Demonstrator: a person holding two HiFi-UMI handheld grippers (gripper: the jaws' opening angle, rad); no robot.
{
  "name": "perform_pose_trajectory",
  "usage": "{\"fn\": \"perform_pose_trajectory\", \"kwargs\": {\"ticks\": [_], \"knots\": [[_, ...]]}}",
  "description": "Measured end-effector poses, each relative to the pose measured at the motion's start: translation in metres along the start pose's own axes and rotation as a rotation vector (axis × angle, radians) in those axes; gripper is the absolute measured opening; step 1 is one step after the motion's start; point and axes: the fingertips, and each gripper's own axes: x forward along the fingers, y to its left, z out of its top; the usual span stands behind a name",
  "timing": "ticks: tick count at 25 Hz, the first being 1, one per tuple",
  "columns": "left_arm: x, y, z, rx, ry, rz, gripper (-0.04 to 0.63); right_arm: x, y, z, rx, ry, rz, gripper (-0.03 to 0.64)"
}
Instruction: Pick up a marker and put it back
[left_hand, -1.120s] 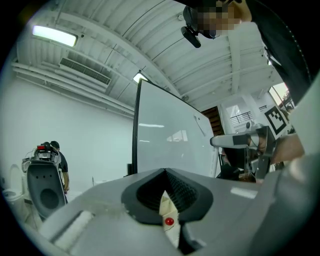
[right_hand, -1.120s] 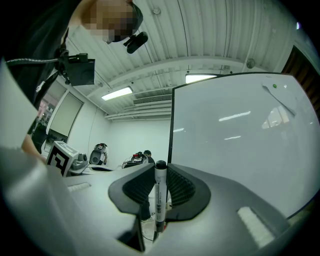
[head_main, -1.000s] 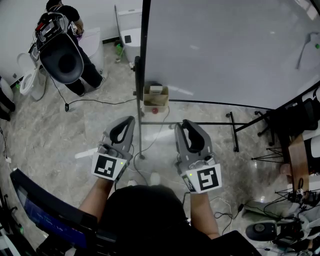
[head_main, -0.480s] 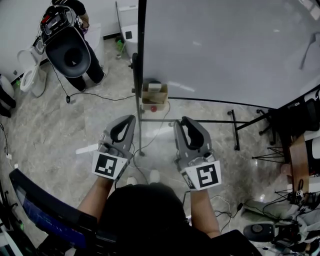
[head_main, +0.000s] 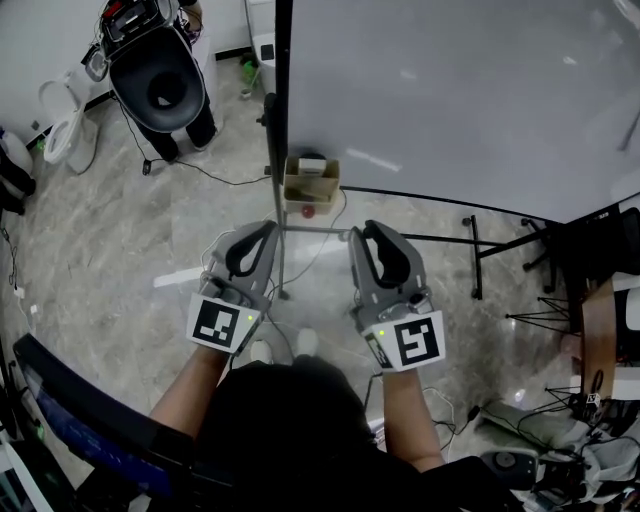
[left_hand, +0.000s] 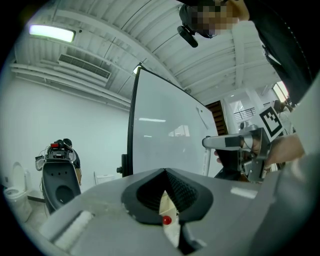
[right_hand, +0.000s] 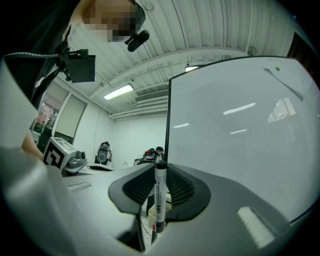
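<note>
My right gripper (right_hand: 161, 172) is shut on a white marker (right_hand: 159, 195) with a black cap, which stands upright between the jaws. In the head view the right gripper (head_main: 362, 232) hovers over the floor in front of the whiteboard (head_main: 450, 90), and the marker cannot be made out there. My left gripper (head_main: 266, 230) is beside it at the same height, left of the board's black post (head_main: 283, 100). In the left gripper view its jaws (left_hand: 165, 172) meet at the tip with nothing held. A cardboard box (head_main: 311, 180) sits at the board's foot just beyond both grippers.
The whiteboard stand's black legs (head_main: 470, 250) spread over the marble floor. A person with round black equipment (head_main: 160, 80) stands at the far left beside white toilets (head_main: 60, 130). Cables trail on the floor. A dark chair (head_main: 600, 240) is at the right, a dark screen (head_main: 70, 420) at lower left.
Both grippers have edged forward toward the box and the foot of the whiteboard. The head view has tilted a little. The marker stays in the right gripper.
</note>
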Motion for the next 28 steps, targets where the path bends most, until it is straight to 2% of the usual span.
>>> {"fn": "perform_pose_trajectory", "kwargs": {"ticks": [19,28], "knots": [[0.023,0.017,-0.027,-0.039,0.048,0.093,0.005,0.073,-0.042,-0.051,0.025,0.024,0.069,0.077],[0.022,0.027,-0.039,-0.048,0.075,0.152,0.005,0.098,-0.05,-0.096,0.048,0.067,0.1,0.077]]}}
